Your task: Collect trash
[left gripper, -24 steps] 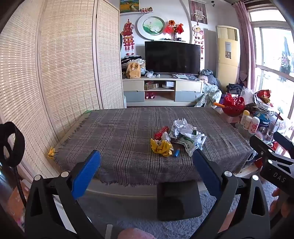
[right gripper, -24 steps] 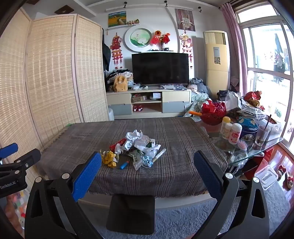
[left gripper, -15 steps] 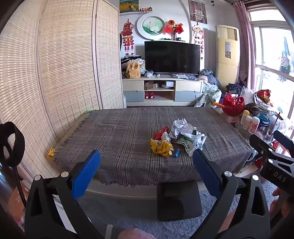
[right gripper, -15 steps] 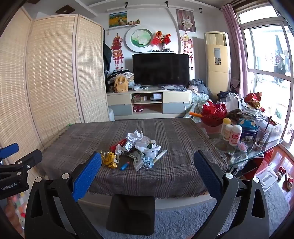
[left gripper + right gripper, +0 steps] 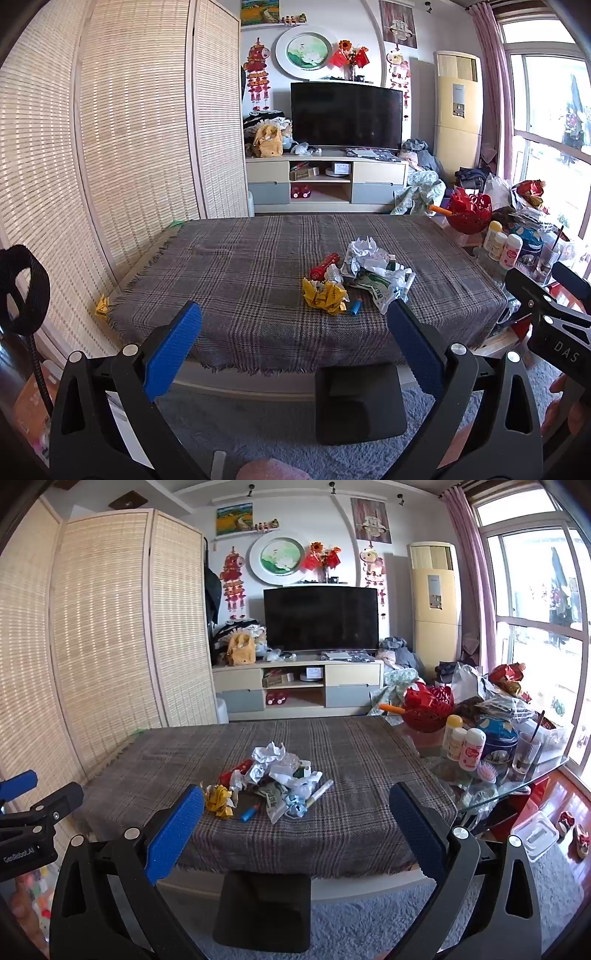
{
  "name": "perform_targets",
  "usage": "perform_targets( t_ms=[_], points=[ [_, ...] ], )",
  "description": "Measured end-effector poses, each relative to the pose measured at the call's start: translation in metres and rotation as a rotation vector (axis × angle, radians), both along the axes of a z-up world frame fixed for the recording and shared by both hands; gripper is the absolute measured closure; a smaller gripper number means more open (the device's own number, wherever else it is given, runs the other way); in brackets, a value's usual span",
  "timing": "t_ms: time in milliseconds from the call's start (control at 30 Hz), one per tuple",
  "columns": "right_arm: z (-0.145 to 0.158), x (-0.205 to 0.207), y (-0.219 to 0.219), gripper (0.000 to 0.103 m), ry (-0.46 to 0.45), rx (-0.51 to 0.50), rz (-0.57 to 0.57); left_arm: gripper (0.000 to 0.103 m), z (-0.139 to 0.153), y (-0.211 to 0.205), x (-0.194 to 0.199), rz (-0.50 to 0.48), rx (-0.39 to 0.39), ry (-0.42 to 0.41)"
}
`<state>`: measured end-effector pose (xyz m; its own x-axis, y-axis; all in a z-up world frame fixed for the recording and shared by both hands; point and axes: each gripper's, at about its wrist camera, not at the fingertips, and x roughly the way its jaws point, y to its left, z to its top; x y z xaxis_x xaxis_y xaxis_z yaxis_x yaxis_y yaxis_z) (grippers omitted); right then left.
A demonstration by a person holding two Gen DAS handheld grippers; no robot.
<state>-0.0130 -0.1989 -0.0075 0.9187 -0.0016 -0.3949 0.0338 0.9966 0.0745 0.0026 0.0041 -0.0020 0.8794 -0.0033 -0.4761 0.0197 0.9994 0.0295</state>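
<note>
A pile of trash (image 5: pixel 364 275) (image 5: pixel 275 781) lies on a table under a grey plaid cloth (image 5: pixel 236 280) (image 5: pixel 369 775): crumpled white paper (image 5: pixel 269 754), a yellow wrapper (image 5: pixel 323 295) (image 5: pixel 218 800), a red wrapper (image 5: pixel 323 266), a small blue piece (image 5: pixel 249 813) and a white marker (image 5: pixel 319 793). My left gripper (image 5: pixel 295 325) stands open in front of the table's near edge, with nothing between its blue pads. My right gripper (image 5: pixel 297 805) is open too and empty, short of the pile. A black bin (image 5: pixel 360 400) (image 5: pixel 264 910) stands on the floor below the table edge.
A glass side table (image 5: pixel 495 775) to the right is crowded with bottles, a red basket and a cup. Woven folding screens (image 5: pixel 110 147) line the left side. A TV stand (image 5: pixel 299 686) sits beyond the table. Grey carpet (image 5: pixel 369 915) covers the floor.
</note>
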Motion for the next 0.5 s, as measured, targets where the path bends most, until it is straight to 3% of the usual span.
perform_targets(
  t_ms=[500],
  points=[
    [-0.0006, -0.0010, -0.0011, 0.003, -0.003, 0.005, 0.005, 0.008, -0.0010, -0.0029, -0.0008, 0.003, -0.002, -0.002]
  ],
)
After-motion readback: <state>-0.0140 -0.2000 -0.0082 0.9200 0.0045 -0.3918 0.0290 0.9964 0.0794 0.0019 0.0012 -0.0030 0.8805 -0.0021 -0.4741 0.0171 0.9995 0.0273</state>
